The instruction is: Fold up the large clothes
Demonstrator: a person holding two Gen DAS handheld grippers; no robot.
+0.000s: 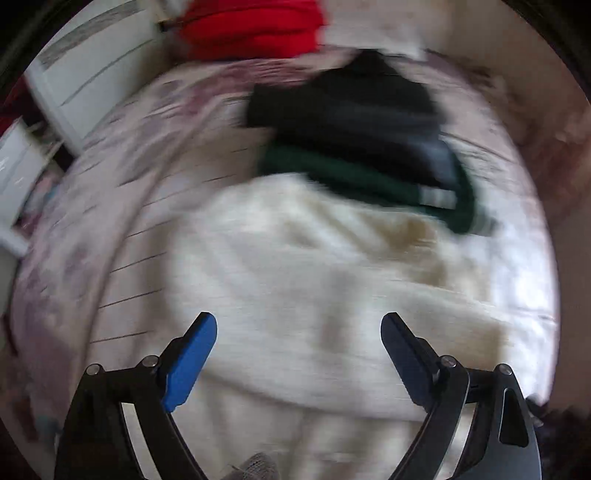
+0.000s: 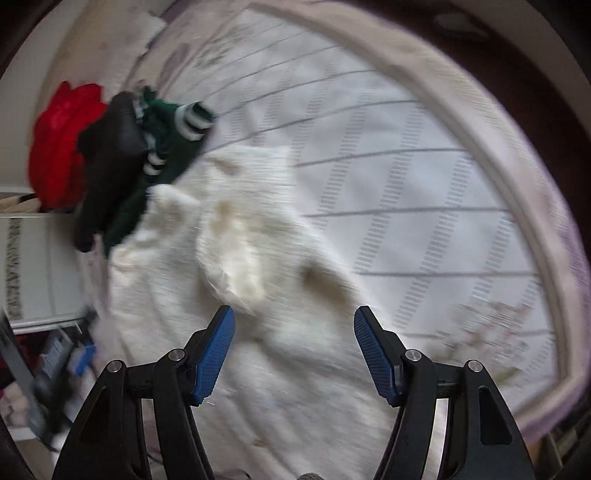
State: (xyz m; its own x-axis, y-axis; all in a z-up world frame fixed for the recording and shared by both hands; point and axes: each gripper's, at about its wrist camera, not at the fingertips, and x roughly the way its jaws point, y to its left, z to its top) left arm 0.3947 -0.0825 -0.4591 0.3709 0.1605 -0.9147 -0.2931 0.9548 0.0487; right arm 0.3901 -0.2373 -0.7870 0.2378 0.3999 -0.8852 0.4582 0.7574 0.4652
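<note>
Since both pairs of tongs hang empty above the cream garment (image 1: 332, 288), the step in hand looks like the reach for a first hold, before any fold of this piece has been made. That garment, a large fluffy cream one, lies rumpled on the bed (image 2: 424, 177), over the pale quilted cover with its thin dark lines, and its outline is hard to read because both views are smeared with motion. The left tongs (image 1: 298, 325) stand wide open, blue pads well apart, nothing between them and no cloth touching either pad as far as the blur allows. The right tongs (image 2: 294, 317) are likewise spread wide and hold nothing; a raised lump of the cream fabric lies just ahead of the left pad, but whether it touches I cannot tell. Beyond the cream piece sit a dark garment (image 1: 354, 110) on top of a green garment with white stripes (image 1: 373, 181), with a red garment (image 1: 255, 29) farther back near the bed's edge; these look like a pile set aside. The next move, I judge, calls for each pair of tongs to find an edge or corner of the cream piece, close on a single layer, and draw it flat first, since the thick pile may bunch and hide the hem.
</note>
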